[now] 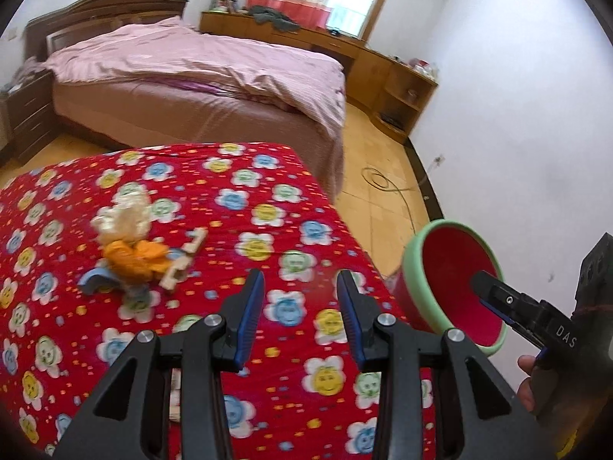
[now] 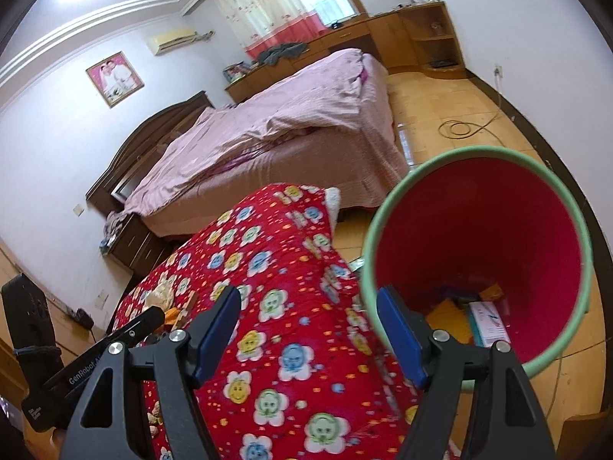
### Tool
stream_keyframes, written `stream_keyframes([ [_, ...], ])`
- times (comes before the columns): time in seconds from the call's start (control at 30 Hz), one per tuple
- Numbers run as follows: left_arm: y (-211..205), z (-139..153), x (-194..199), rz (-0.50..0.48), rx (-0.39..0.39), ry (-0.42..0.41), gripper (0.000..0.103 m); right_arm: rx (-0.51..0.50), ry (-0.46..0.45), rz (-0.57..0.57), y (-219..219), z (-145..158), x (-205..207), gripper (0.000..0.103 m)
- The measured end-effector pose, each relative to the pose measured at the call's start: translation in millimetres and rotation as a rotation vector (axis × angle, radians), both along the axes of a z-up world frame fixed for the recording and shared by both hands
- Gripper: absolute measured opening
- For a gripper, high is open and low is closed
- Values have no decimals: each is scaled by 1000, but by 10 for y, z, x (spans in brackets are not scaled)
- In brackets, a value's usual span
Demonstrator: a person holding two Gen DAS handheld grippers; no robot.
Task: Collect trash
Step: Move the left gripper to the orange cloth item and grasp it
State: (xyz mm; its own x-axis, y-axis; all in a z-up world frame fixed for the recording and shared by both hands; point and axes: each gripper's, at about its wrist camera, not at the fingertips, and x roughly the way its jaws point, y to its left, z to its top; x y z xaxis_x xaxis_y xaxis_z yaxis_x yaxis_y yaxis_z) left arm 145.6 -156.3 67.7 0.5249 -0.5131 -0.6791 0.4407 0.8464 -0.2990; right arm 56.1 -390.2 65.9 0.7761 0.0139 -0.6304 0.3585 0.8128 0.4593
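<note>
A small pile of trash lies on the red flowered cloth [image 1: 268, 191]: a crumpled pale wrapper [image 1: 124, 216], an orange crumpled piece [image 1: 136, 258], a blue scrap [image 1: 94, 281] and a beige strip [image 1: 184, 260]. My left gripper [image 1: 300, 285] is open and empty above the cloth, to the right of the pile. A red bin with a green rim [image 2: 479, 253] stands beside the table and holds boxes and paper. My right gripper [image 2: 306, 318] is open and empty, one finger over the bin's rim. The right gripper also shows by the bin in the left wrist view [image 1: 494, 291].
A bed with a pink cover [image 1: 199, 73] stands behind the table. Wooden cabinets [image 1: 383, 65] line the far wall. A cable [image 1: 383, 184] lies coiled on the tiled floor. A dark nightstand [image 1: 27, 115] is at the left.
</note>
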Motion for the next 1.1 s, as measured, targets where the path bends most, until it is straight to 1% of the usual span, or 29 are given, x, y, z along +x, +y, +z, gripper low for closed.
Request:
stream_keyframes([
  [0.33,561,-92,151,135,2,1,39,-3,34,91,394,-113,377,76],
  [0.6,894,-203,317,209,14,2,39,-20,67,133,648,-195,586,76],
  [0.7,985,-272,380,231,5,18,39,-24,78,140,699,-227,638,76],
  [0.93,1018,-424,540,245,3,54,39,-23,104,162,795,-322,785,76],
  [1.1,953,-462,660,230,11,58,39,-16,122,174,827,-415,879,76],
])
